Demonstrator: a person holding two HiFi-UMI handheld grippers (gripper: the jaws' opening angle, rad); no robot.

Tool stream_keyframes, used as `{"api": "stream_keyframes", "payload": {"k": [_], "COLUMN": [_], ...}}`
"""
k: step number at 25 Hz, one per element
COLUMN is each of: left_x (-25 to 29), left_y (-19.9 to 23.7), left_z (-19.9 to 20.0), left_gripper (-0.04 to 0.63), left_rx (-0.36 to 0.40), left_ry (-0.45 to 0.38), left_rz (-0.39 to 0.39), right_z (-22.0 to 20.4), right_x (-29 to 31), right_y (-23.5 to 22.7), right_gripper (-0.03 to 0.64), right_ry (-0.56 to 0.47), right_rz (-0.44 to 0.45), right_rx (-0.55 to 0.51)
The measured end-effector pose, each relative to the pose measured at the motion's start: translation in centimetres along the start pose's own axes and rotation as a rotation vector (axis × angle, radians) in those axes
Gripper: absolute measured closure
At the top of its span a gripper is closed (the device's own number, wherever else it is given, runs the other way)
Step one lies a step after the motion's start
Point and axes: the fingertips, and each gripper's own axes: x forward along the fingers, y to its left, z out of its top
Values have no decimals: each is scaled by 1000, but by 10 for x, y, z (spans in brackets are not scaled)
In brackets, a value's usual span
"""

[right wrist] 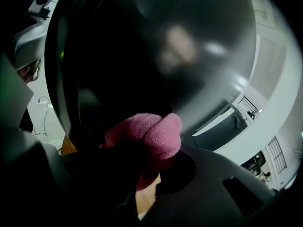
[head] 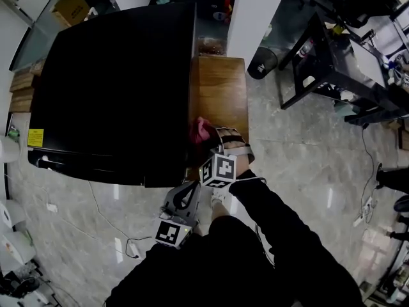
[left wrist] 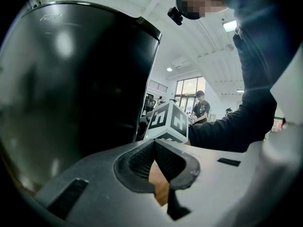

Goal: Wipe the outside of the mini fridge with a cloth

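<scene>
Closest to the head view's lens are two dark sleeves [head: 275, 235], one behind each tool. Lower down, the left gripper [head: 190, 190] hangs by the front corner of the mini fridge [head: 108, 88], probably parked out of the way while the other one works. Further forward, the right gripper [head: 217, 136] reaches in where the fridge meets a wooden desk [head: 220, 82]. It carries a pink cloth [head: 200, 131] at its tip against the fridge's side wall, which suits wiping that wall. The fridge itself fills the upper left of the view, just beside the desk.

From the left gripper view, its fingers [left wrist: 138, 161] are pressed together with nothing between them. Only a sliver of wood shows through the notch under them. The fridge's glossy black wall rises at the left, and the right gripper's marker cube [left wrist: 168, 122] sits just beyond the tips.

From the right gripper view, the fingers are clamped on the bunched cloth. Its fold bulges past the tips and, as far as I can judge, meets the shiny black wall. Gathered like that, it gives a padded face to rub with.

Counted: one fridge, one cloth, one desk, and two grippers, each with one marker cube.
</scene>
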Motion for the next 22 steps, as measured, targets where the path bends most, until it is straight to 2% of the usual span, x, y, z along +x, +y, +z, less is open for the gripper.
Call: {"api": "stream_keyframes", "payload": {"k": [9,22], "left_x": [10,-6], "left_y": [4,4], "left_z": [-31,-36], "left_gripper": [591,591], "left_rx": [-19,-49], "left_ry": [48,33], "left_rz": [59,178], "right_z": [-52,-96], "right_x": [54,105], "right_y": [56,119], "right_gripper": [568,566], "right_ry": [93,190], "right_rz": [154,338], "right_rx": [-39,-143]}}
